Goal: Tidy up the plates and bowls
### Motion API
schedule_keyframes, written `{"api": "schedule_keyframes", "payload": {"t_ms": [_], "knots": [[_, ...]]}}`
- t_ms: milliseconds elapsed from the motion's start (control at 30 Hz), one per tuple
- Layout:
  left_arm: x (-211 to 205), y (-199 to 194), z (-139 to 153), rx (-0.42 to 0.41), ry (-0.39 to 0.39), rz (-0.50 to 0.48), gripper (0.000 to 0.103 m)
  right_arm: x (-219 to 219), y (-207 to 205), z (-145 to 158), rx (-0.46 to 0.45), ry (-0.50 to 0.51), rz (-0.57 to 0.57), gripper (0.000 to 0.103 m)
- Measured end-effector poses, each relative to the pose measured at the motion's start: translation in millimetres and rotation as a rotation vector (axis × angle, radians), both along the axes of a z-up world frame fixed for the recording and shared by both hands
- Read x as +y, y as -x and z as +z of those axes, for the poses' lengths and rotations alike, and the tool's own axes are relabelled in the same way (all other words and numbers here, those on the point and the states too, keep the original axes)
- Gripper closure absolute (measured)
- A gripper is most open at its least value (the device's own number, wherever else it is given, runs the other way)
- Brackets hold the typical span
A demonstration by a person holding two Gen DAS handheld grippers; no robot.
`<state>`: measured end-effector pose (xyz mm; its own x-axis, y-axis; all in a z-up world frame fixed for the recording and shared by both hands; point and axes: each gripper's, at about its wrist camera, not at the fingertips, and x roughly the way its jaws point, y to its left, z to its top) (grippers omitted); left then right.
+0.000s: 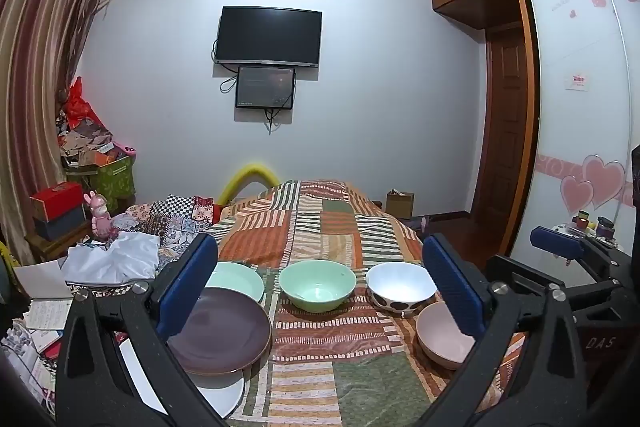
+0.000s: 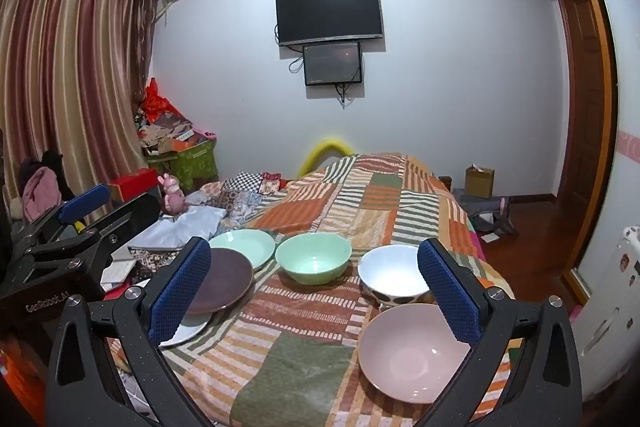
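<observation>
On a patchwork bedspread [image 1: 320, 227] lie a green bowl [image 1: 317, 285], a white dotted bowl [image 1: 400, 287], a pink bowl [image 1: 442, 341], a purple plate [image 1: 224, 331] resting on a white plate [image 1: 224, 393], and a green plate [image 1: 236, 281] behind them. The same dishes show in the right wrist view: green bowl [image 2: 313, 258], white bowl [image 2: 392, 275], pink bowl [image 2: 412, 351], purple plate [image 2: 224, 279], white plate [image 2: 188, 331], green plate [image 2: 244, 247]. My left gripper [image 1: 320, 291] is open and empty above the dishes. My right gripper [image 2: 316, 297] is open and empty, pink bowl by its right finger.
White cloth [image 1: 116, 259] and papers [image 1: 44, 307] lie left of the plates. Boxes [image 1: 60, 205] and a pink toy [image 1: 100, 215] stand at the left by the curtain. A wardrobe [image 1: 568, 99] is on the right. The bed's right edge drops to a wooden floor [image 2: 532, 247].
</observation>
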<state>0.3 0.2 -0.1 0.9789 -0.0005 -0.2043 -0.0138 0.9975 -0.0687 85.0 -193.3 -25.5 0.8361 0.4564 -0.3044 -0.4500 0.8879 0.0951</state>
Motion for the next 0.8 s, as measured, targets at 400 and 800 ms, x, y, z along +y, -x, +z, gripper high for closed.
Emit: {"api": "schedule_keyframes", "payload": {"t_ms": [400, 800], "knots": [[3, -2, 0, -0.002, 0.003, 0.005, 0.0, 0, 0, 1, -0.001, -0.001, 0.0, 0.0], [-7, 3, 2, 0.006, 0.001, 0.006, 0.0, -1, -1, 1, -0.001, -0.001, -0.001, 0.0]]}}
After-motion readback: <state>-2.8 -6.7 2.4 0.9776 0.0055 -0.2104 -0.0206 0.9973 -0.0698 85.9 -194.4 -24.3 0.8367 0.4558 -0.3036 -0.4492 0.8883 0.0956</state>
